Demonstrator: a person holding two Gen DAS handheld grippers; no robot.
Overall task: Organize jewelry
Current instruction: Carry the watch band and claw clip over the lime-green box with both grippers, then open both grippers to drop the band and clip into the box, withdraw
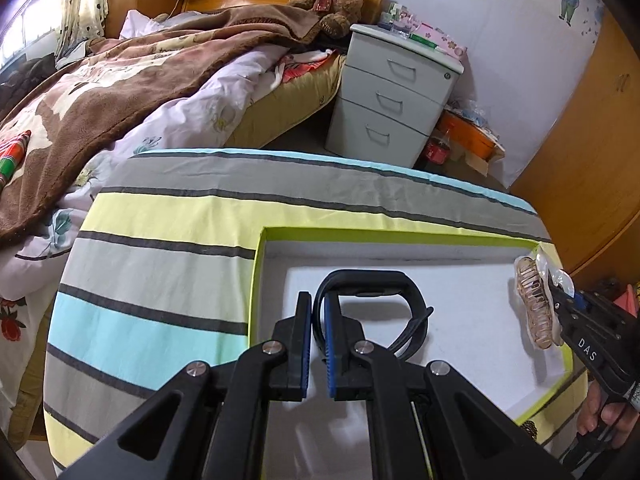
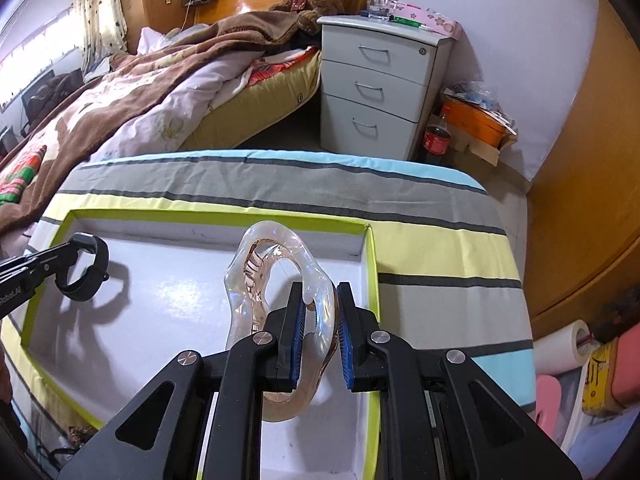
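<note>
Hair claw (image 2: 276, 320), clear pinkish plastic, pinched between the right gripper (image 2: 320, 332) fingers, hanging above the white floor of the lime-rimmed tray (image 2: 216, 216). Left gripper (image 1: 318, 344) pinches a black wristband (image 1: 372, 300) just ahead of its tips, over the same tray. Risk: slick curved plastic, held by one edge, may pivot or slip out. Lettering "DAS" reads on the right gripper; nothing else legible.
</note>
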